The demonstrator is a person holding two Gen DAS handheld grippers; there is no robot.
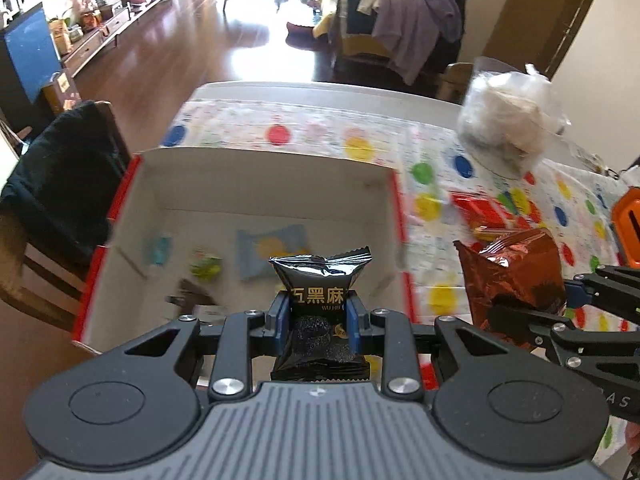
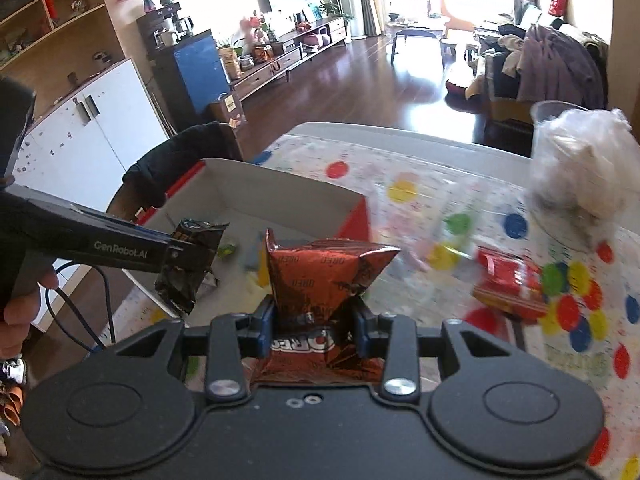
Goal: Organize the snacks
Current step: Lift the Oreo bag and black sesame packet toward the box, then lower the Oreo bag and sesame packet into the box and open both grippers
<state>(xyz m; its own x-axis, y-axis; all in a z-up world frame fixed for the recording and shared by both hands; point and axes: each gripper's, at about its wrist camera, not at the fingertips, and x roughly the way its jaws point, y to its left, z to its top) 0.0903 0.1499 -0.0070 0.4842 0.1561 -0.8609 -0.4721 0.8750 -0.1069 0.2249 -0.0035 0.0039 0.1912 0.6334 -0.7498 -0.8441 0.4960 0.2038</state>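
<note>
Left wrist: left gripper [image 1: 319,312] clamping a shiny black foil snack packet [image 1: 319,308], hovering over the shallow white cardboard box with red edges [image 1: 256,176]. Right wrist: right gripper [image 2: 316,322] pinching a crinkled copper-red foil biscuit packet [image 2: 320,292], hanging above the dotted tablecloth [image 2: 500,200] just beside that box.

Open white cardboard box with red outer walls [image 1: 132,184] on the dotted tablecloth [image 1: 440,160]. Inside the box: several small wrapped snacks [image 1: 272,252]. Above its near edge: black foil sachet [image 1: 320,304]. Right of the box: brown foil Oreo packet [image 2: 320,292], then red flat packet [image 2: 508,284]. Right and behind the box: clear bag of white stuff [image 1: 508,120]. Left of the box: dark-draped chair [image 1: 60,184].
</note>
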